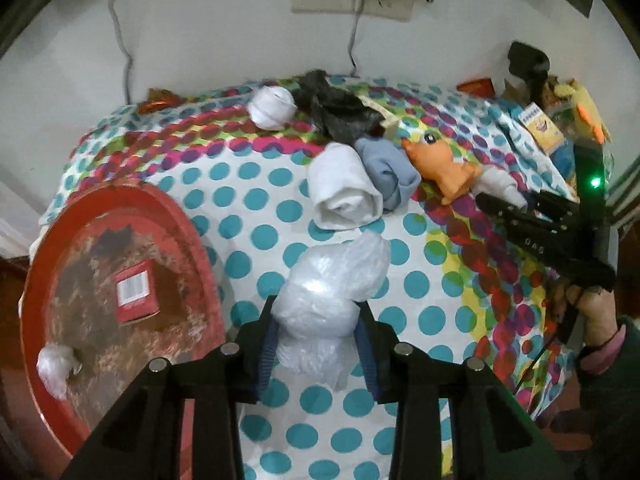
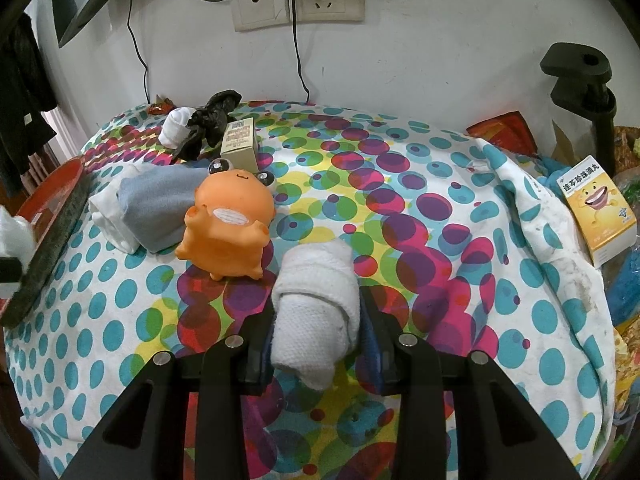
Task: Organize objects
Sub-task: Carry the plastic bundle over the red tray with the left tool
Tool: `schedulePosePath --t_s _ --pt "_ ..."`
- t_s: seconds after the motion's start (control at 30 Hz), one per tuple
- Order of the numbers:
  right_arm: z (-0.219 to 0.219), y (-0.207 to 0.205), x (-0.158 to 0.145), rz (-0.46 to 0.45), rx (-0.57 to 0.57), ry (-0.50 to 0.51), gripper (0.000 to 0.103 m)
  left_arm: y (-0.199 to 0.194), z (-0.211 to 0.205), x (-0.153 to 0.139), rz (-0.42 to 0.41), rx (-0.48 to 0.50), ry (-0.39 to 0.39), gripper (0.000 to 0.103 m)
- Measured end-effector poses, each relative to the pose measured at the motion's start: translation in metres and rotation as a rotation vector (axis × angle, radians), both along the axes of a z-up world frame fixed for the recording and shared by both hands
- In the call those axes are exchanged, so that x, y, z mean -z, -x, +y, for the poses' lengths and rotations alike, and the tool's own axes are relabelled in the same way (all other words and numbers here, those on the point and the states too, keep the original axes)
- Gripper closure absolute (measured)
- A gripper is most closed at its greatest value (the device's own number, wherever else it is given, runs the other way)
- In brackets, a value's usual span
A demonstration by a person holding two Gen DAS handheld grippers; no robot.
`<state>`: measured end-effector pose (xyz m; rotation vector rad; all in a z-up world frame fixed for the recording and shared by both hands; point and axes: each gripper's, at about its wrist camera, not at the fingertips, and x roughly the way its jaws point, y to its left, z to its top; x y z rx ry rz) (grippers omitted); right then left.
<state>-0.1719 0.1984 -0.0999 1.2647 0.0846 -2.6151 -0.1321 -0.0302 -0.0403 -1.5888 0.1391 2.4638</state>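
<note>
Two blue-padded fingers of the left claw (image 1: 316, 332) pinch a crumpled clear plastic bag (image 1: 330, 300), held above the polka-dot cloth (image 1: 248, 216) just right of a red tray (image 1: 60, 220) holding a small red box (image 1: 134, 298). From the right wrist, the right claw (image 2: 316, 332) clamps a rolled white sock (image 2: 316, 304) resting on the cloth, just beside an orange toy (image 2: 228, 220).

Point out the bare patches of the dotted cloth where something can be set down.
Free: the broad stretch of dotted cloth between the orange toy and the yellow box, and the near cloth beside the red tray. Crowded: the far strip around the black bag and rolled socks.
</note>
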Motion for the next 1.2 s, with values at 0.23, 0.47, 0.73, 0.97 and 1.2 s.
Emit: schedulePosePath --t_s 0.23,0.47,0.73,0.97,1.2 --pt "0.0 0.0 0.0 0.001 0.0 -0.008 0.068 -0.021 -0.014 -0.011 0.002 -0.036 -0.011 0.067" --pt "-0.002 0.001 0.0 0.002 0.0 -0.024 0.068 -0.038 -0.052 -0.019 0.006 -0.103 0.012 0.067" --pt "-0.005 0.001 0.0 0.005 -0.002 -0.048 0.068 -0.049 -0.114 -0.016 0.001 -0.236 0.041 0.067" --pt "-0.006 0.001 0.0 0.006 -0.001 -0.054 0.068 -0.055 -0.169 0.006 -0.044 -0.366 0.059 0.067" --pt "-0.006 0.001 0.0 0.006 -0.001 -0.054 0.068 -0.058 -0.215 0.024 -0.087 -0.472 0.056 0.067"
